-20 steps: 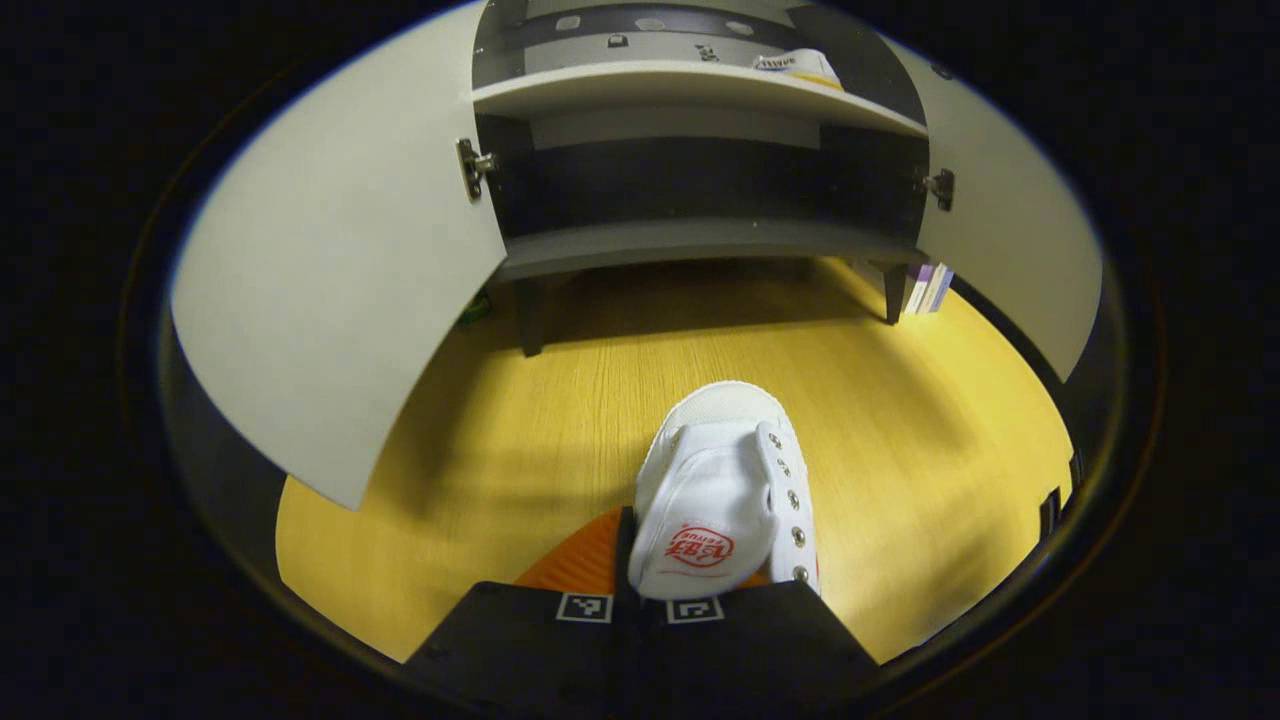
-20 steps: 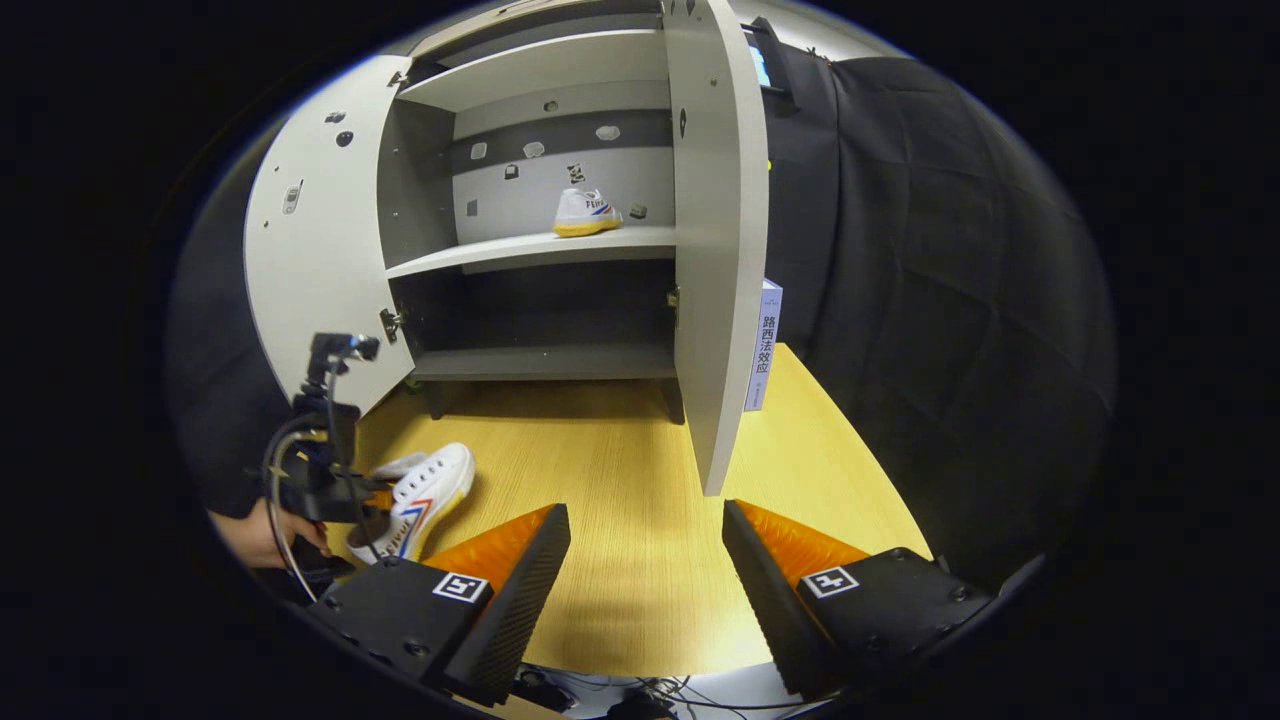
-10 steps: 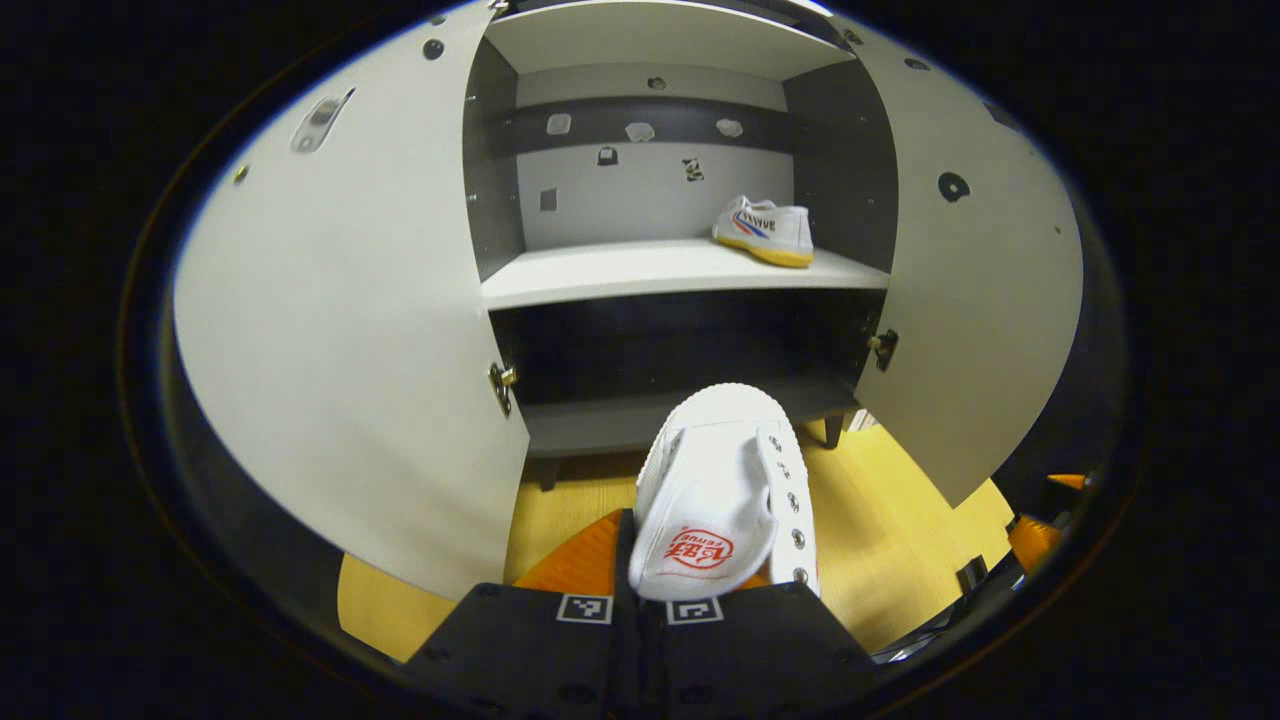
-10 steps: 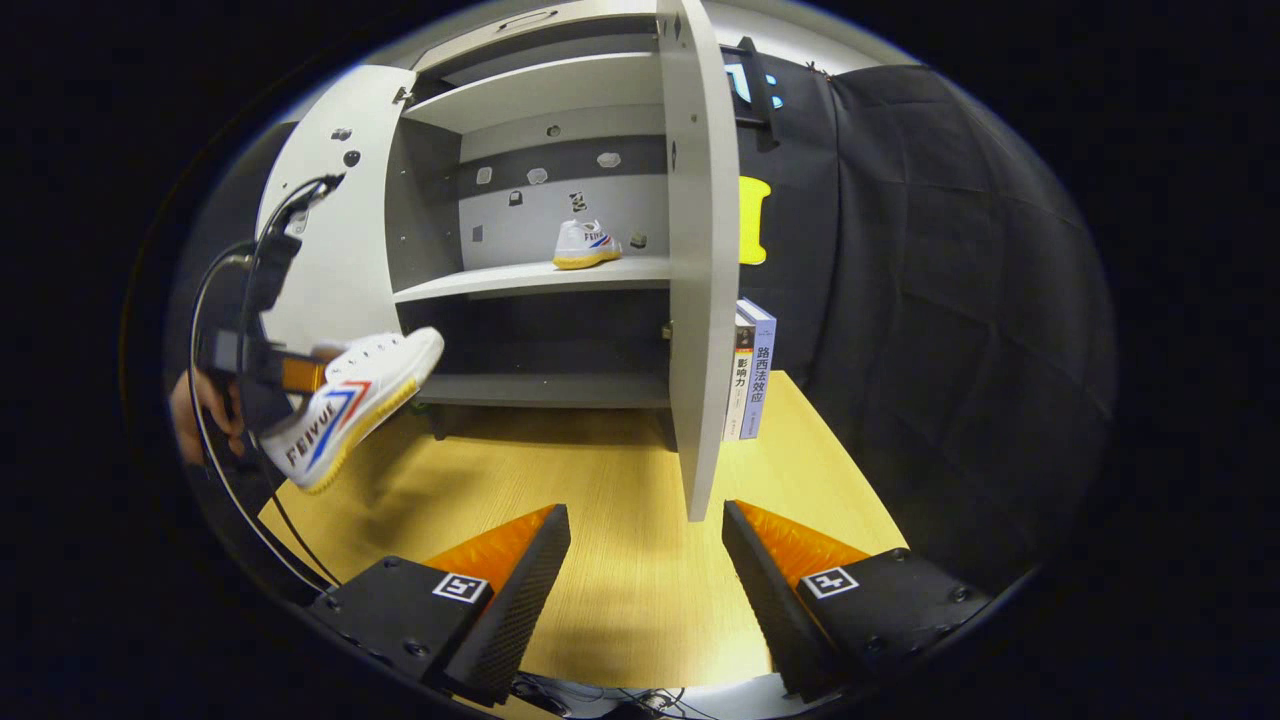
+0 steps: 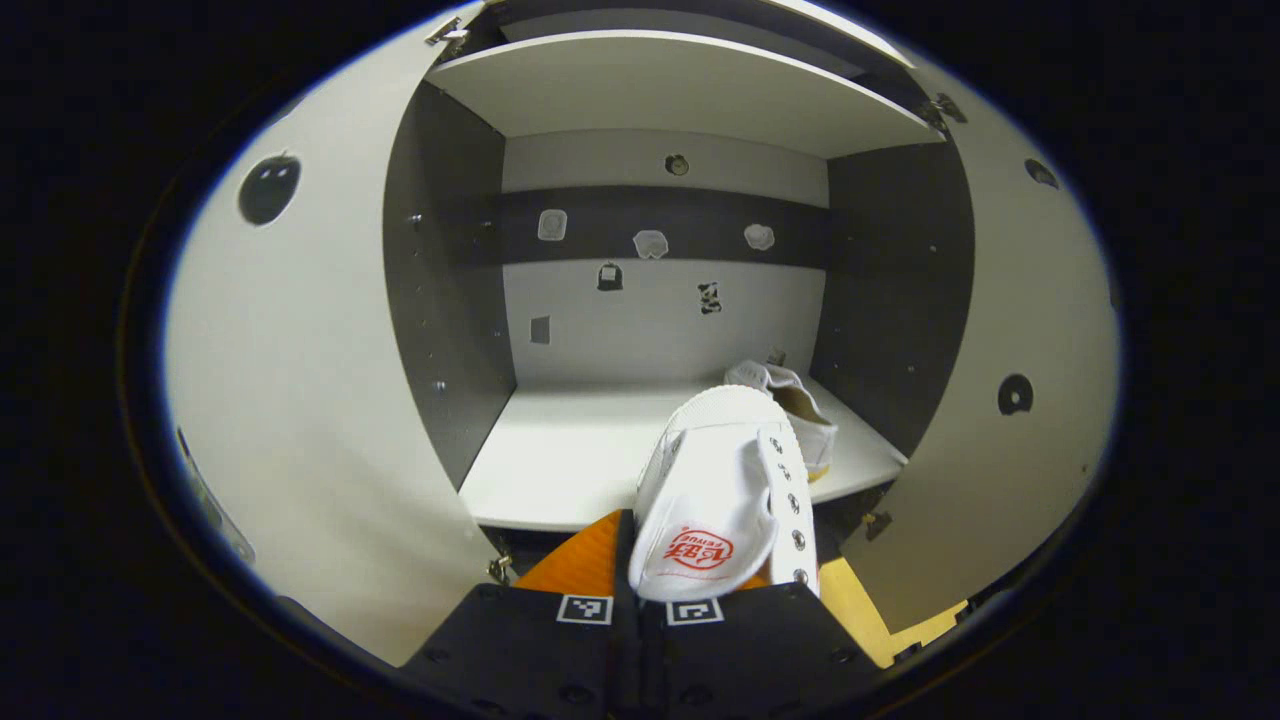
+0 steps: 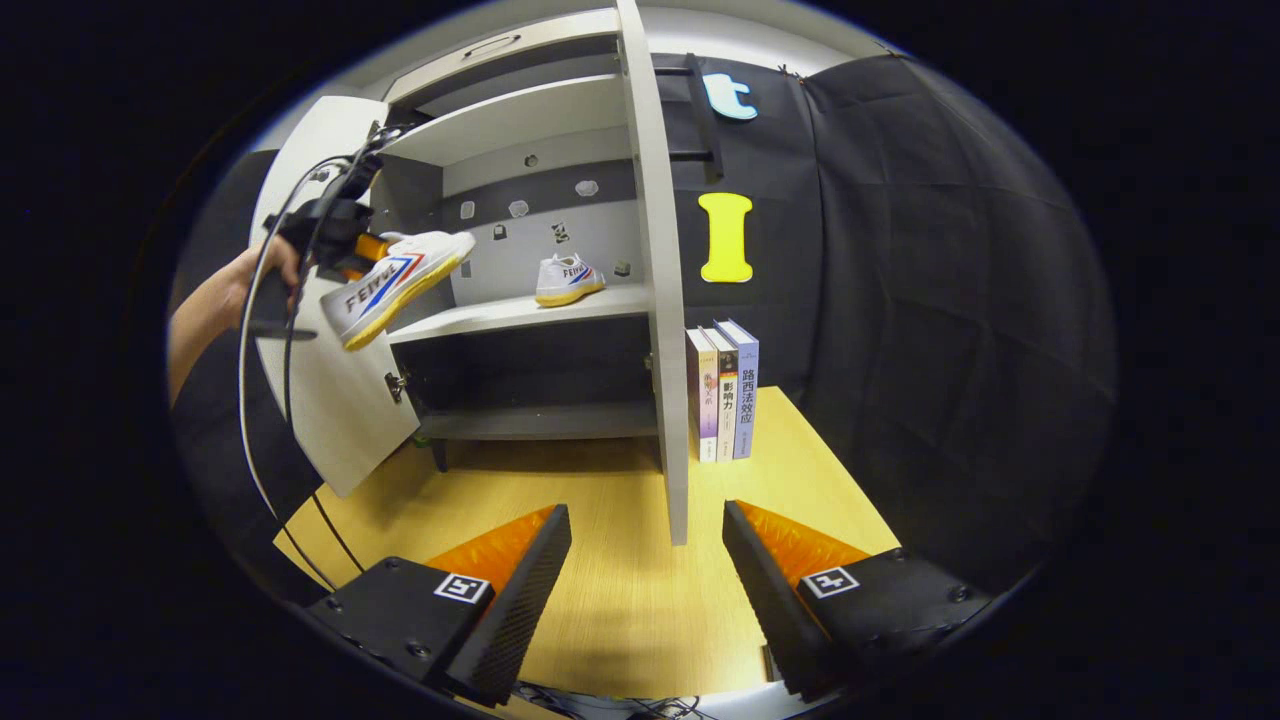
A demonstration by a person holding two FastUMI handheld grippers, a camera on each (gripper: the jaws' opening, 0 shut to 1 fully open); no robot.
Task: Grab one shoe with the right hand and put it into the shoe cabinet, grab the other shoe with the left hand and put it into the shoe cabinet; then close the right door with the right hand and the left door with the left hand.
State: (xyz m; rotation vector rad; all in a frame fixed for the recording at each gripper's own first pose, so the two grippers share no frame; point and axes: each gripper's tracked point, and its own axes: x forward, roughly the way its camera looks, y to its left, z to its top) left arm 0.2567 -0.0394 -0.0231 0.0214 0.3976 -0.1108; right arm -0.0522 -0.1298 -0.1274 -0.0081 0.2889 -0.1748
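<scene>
The left tool (image 5: 640, 590) pinches a white shoe (image 5: 722, 495), apparently by its heel, at the cabinet's upper shelf (image 5: 560, 460), near the other shoe (image 6: 566, 280). The right tool (image 6: 645, 570) hangs spread above the counter (image 6: 640, 610).

Open shelf (image 5: 560, 470) left of stowed shoe (image 5: 800, 410), doors (image 5: 300, 400) wide

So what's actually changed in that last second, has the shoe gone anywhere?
The left gripper, clamped on the white canvas shoe, has lifted it off the yellow wooden table and carried it up to the grey cabinet's upper shelf. It hasn't let go. The other white shoe stays on that shelf, both doors remain open, and the right gripper waits open and empty.
</scene>
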